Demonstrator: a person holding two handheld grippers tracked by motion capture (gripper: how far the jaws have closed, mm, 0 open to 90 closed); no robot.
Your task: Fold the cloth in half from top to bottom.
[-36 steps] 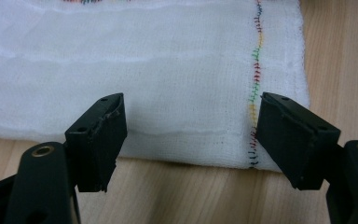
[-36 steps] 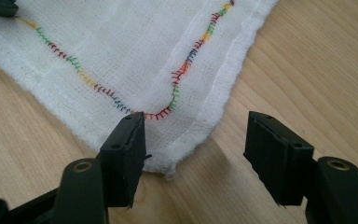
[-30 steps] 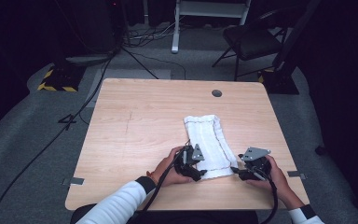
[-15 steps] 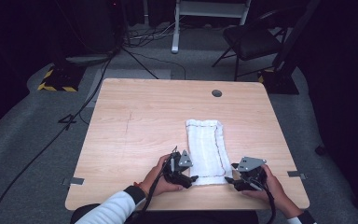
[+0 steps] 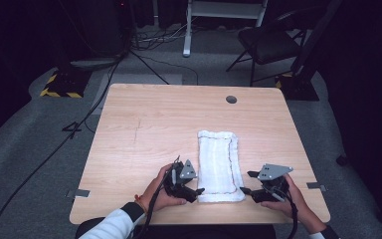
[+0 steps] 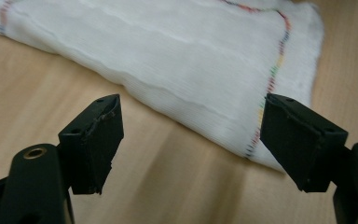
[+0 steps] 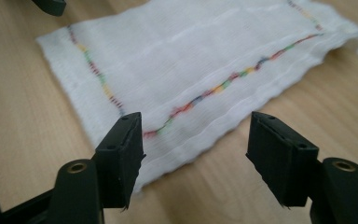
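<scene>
My left gripper [image 6: 189,140], jaws wide apart, hangs over the table [image 6: 158,182] just beside the folded cloth's [image 6: 182,60] stitched corner.

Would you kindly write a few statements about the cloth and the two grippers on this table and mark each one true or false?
1. The white cloth lies flat on the wooden table. True.
2. The left gripper is shut on a corner of the cloth. False: its jaws stand wide apart, with nothing between them.
3. The right gripper is open. True.
4. The cloth has a line of multicoloured stitching near its edge. True.
5. Both grippers are at the far end of the cloth, by the round hole in the table. False: they flank its near end, one on each side.
</scene>
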